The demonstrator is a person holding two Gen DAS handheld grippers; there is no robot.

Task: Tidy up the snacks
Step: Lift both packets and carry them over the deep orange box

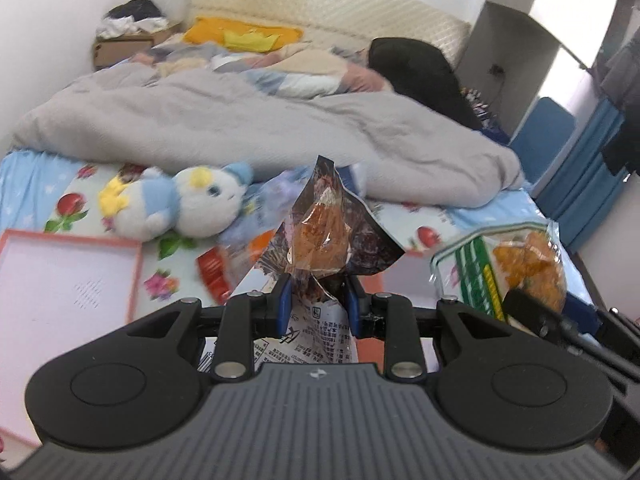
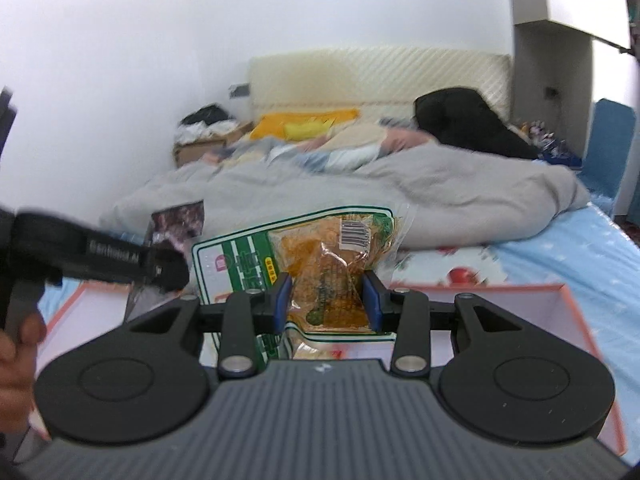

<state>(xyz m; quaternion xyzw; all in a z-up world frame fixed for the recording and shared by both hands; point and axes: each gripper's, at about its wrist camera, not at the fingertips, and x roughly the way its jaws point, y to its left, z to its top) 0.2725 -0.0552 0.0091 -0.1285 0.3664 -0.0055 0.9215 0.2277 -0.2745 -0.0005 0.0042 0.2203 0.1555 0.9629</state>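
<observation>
My left gripper (image 1: 316, 294) is shut on a dark printed snack packet (image 1: 326, 236) with an orange-brown snack showing through its clear window; the packet stands up above the blue pads. My right gripper (image 2: 327, 298) is shut on a green-and-white snack packet (image 2: 320, 264) with orange-yellow contents and a barcode. That green packet (image 1: 516, 264) also shows at the right of the left wrist view, and the dark packet (image 2: 178, 220) at the left of the right wrist view. Both packets hang in the air over a pink-rimmed white box (image 2: 560, 300) on the bed.
A second pink-rimmed tray (image 1: 52, 280) lies at left on the flowered bedsheet (image 1: 460, 220). A blue-and-white plush toy (image 1: 180, 204), a red packet (image 1: 214, 272), and a grey duvet (image 1: 260, 128) lie beyond. A hand (image 2: 16, 344) holds the left gripper's handle.
</observation>
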